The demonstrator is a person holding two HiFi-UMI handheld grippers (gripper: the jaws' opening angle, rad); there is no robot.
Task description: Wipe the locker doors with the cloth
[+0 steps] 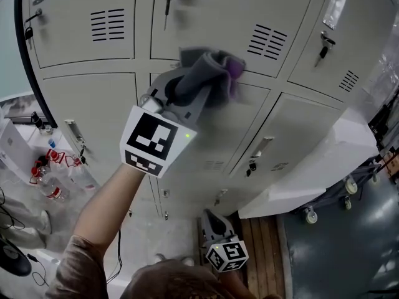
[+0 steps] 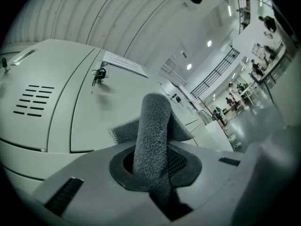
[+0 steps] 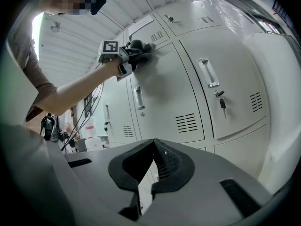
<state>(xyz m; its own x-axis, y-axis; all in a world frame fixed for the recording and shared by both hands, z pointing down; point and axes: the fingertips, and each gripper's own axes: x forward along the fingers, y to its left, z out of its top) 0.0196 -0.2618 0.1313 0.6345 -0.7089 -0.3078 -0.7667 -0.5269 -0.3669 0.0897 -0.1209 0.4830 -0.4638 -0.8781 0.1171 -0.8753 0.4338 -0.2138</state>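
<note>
Left gripper (image 2: 151,167): jaws clamped on one grey cloth, held up at the lockers.
Cloth (image 1: 211,72): one, bunched, pressed against the top of the middle door in the second row, just under the seam with the row above.
Right gripper (image 3: 150,169): jaw tips together with nothing between them, held low near the person's body.
Marker cubes (image 1: 153,143): two, one on each gripper.
Locker doors (image 1: 93,104): six in the head view, three per row.
Keys (image 1: 167,5): at least two, hanging from upper-row locks.
</note>
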